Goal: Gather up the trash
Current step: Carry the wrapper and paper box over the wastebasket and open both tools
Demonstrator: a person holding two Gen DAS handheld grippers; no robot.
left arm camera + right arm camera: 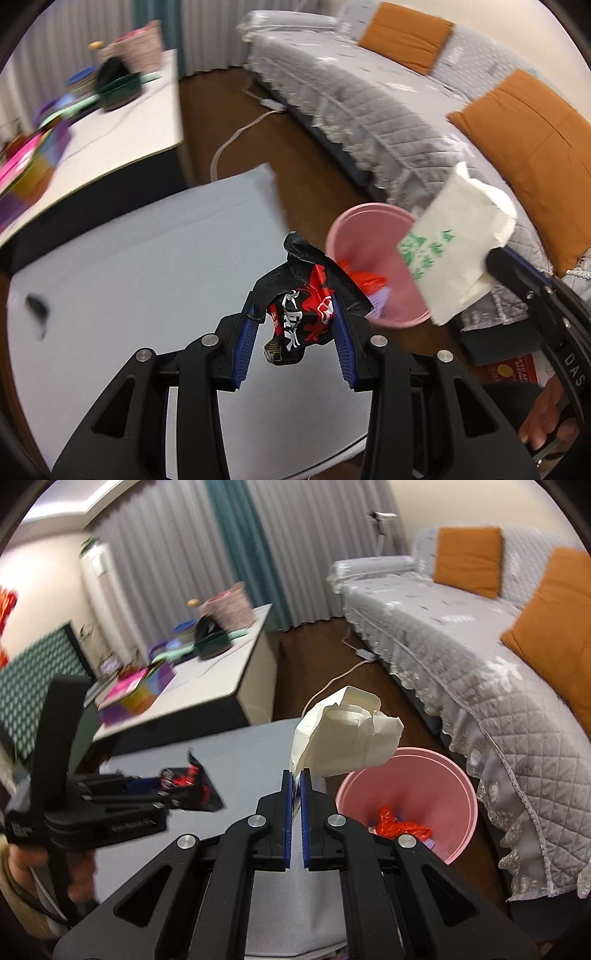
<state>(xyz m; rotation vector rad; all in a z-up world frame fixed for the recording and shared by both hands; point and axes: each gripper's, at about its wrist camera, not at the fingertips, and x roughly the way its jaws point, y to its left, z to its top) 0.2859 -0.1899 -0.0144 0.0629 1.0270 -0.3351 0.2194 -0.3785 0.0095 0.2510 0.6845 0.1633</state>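
Note:
My left gripper (295, 306) is shut on a black and red snack wrapper (303, 306), held above the grey table's (147, 277) right edge, just left of a pink bin (373, 266). My right gripper (296, 775) is shut on a crumpled white paper bag (347, 738), held over the near-left rim of the pink bin (406, 797). The bin holds red trash (399, 825). In the left wrist view the paper bag (458, 251) with green print hangs over the bin's right side. In the right wrist view the left gripper (177, 786) with the wrapper (192, 782) shows at left.
A grey quilted sofa (480, 686) with orange cushions (554, 627) stands right of the bin. A white side table (207, 686) with colourful clutter stands behind the grey table. A white cable (236, 133) lies on the brown floor. A small dark scrap (37, 306) lies on the table's left.

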